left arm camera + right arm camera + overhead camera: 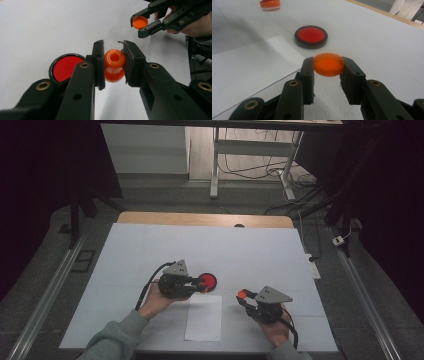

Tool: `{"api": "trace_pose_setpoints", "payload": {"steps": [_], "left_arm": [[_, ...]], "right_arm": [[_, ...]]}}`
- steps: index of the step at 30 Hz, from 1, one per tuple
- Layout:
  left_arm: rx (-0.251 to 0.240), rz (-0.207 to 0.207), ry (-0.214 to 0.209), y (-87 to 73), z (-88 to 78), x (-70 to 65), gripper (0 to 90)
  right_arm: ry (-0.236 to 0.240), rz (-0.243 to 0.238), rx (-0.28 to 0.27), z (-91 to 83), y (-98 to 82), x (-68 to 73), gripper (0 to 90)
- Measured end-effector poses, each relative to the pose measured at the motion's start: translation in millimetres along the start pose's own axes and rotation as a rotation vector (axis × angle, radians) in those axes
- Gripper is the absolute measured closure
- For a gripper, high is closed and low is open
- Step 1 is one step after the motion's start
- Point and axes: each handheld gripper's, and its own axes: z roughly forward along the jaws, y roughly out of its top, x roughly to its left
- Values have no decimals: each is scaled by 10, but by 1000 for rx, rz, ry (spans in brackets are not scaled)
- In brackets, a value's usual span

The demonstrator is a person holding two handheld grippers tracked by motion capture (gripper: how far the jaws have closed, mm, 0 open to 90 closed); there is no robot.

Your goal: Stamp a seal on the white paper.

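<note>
Cap off, stamp not yet inked

High view: the left gripper (200, 284) holds an orange stamp (201, 282) just above the red ink pad (208, 281), while the right gripper (244, 296) holds the orange cap (243, 294) well apart, past a sheet of paper (204, 317) that lies blank on the table (150, 250).
Left gripper view: its jaws are clenched on the stamp's waist (114, 65), with the pad (65, 67) beside it.
Right gripper view: its jaws clamp the cap (328, 64) by its rim.
The uncapping looks done; inking and pressing onto the paper look still to come.
</note>
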Motion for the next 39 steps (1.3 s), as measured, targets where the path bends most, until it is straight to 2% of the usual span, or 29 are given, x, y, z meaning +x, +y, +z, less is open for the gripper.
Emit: {"api": "trace_pose_setpoints", "payload": {"steps": [22,39], "left_arm": [[25,-16,-36,-118,23,-167,726],[44,-23,-33,-220,32,-235,725]], "right_arm": [[7,2,9,19,-10,5,640],[2,2,12,29,-15,5,640]]}}
